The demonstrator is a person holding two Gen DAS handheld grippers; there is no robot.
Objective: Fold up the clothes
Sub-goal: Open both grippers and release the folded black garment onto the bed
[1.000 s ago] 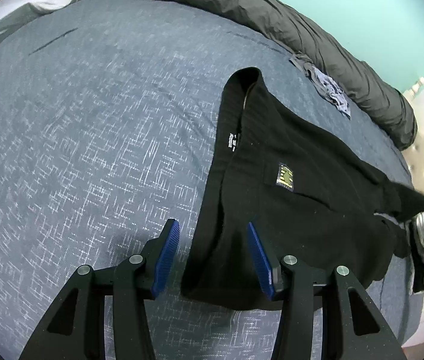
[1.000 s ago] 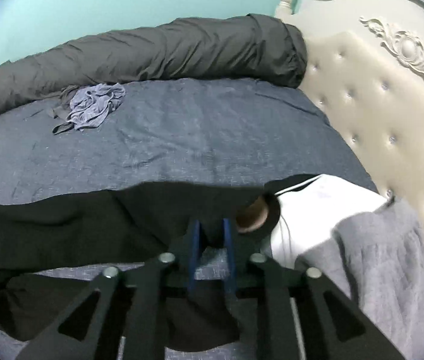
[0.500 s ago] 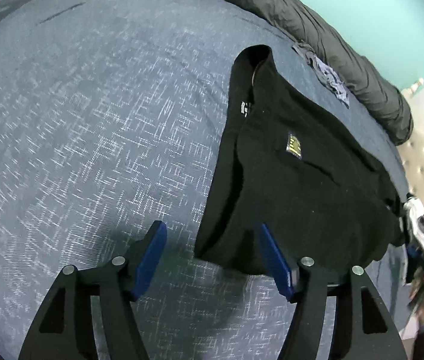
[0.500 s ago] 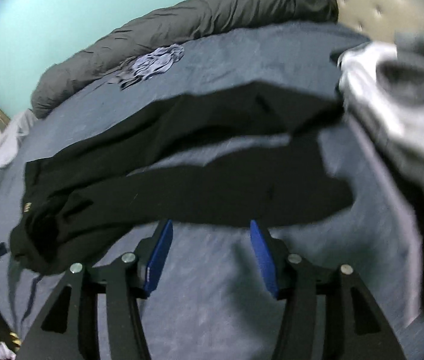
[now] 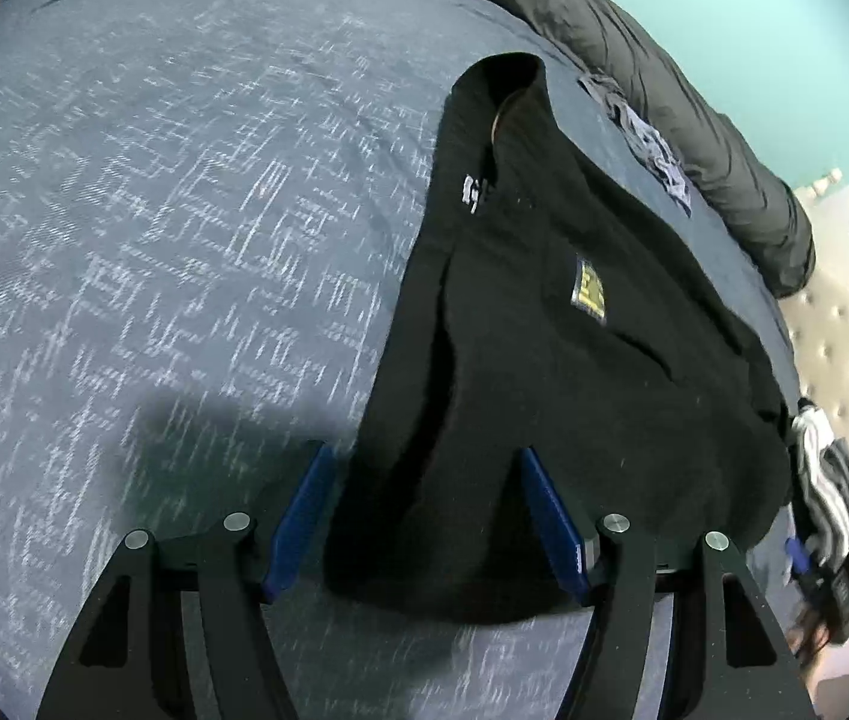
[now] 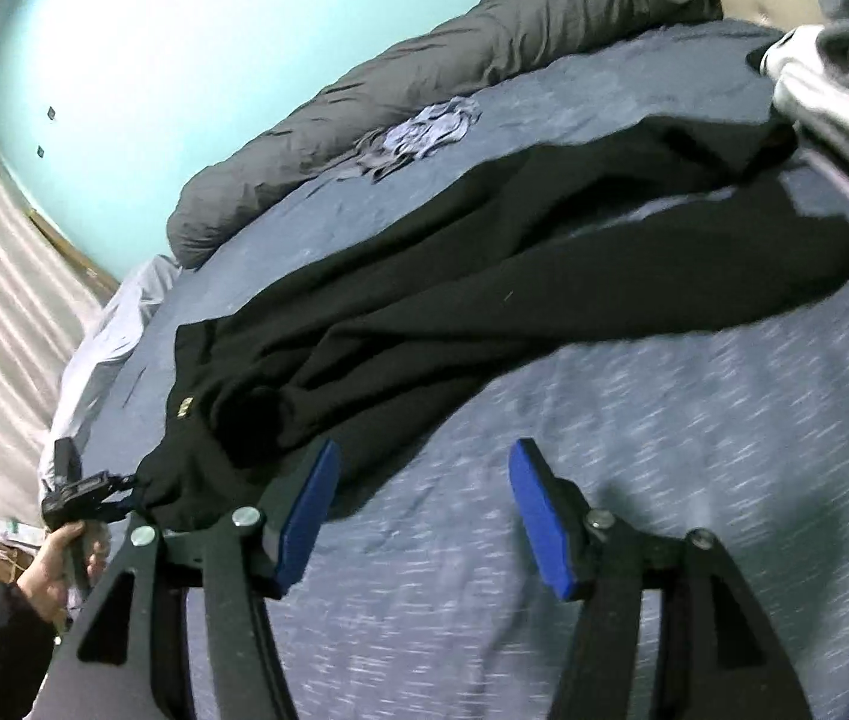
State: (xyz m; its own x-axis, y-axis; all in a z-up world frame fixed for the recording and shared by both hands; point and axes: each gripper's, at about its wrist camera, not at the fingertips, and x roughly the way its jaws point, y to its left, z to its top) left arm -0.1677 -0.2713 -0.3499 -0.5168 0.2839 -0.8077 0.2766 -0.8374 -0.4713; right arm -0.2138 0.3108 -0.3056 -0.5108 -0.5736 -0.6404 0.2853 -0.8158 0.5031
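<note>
Blue-grey flecked bedding [image 5: 184,252] covers the bed, with a rolled dark grey duvet [image 6: 424,90] along the teal wall. Black trousers [image 5: 544,360] lie spread flat across the bedding, a yellow label [image 5: 589,294] on them. The left gripper [image 5: 424,522] straddles their near edge, jaws spread, pads not pressing the cloth. The right gripper [image 6: 424,516] hangs over bare bedding beside the trousers, its jaws opening with nothing between them. A small crumpled pale garment [image 6: 424,132] lies by the duvet.

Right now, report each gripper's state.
Left gripper: open, straddling the black trousers' waistband, not gripping.
Right gripper: jaws opening over the bedsheet, holding nothing.
</note>
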